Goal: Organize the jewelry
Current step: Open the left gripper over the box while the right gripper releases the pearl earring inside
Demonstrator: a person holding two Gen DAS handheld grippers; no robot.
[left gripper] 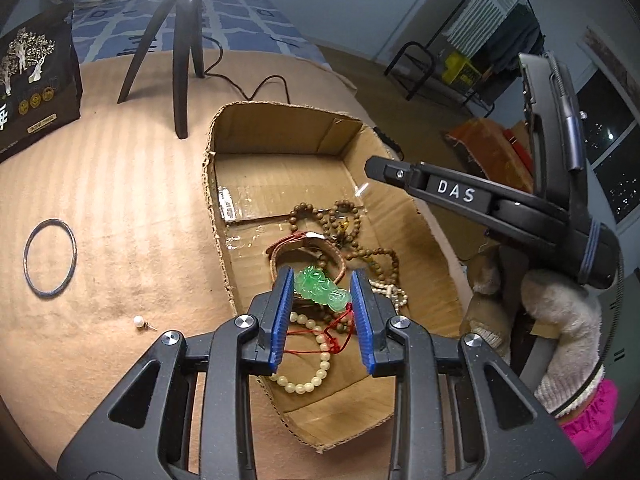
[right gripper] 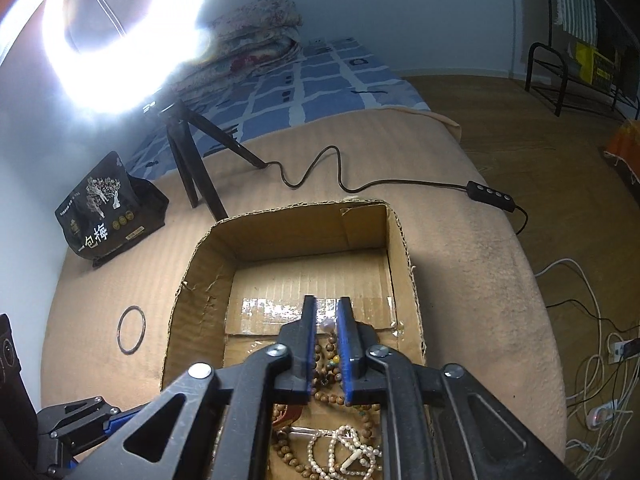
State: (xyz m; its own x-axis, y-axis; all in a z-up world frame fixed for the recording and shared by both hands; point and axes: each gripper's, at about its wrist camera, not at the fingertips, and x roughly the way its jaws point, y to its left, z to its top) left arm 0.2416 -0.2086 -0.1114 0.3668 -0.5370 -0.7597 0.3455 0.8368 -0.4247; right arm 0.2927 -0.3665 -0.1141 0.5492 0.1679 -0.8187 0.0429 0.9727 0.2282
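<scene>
An open brown cardboard box (left gripper: 280, 152) is seen on a tan blanket (left gripper: 132, 184), with wooden bead strands (left gripper: 352, 236) and a pale bead bracelet (left gripper: 316, 364) heaped inside it. Over the box, a green carved jade pendant (left gripper: 322, 289) is pinched by the left hand-held gripper (left gripper: 322, 312). Above the box, a small white pearl (right gripper: 327, 323) is pinched by the right hand-held gripper (right gripper: 326, 344). Left of the box, a thin metal bangle (left gripper: 50, 257) and a pearl stud earring (left gripper: 141, 322) are laid on the blanket.

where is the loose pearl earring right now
In the left wrist view the pearl earring lies on the tan blanket, outside the cardboard box to its left, nearer the camera than the metal bangle.
</scene>
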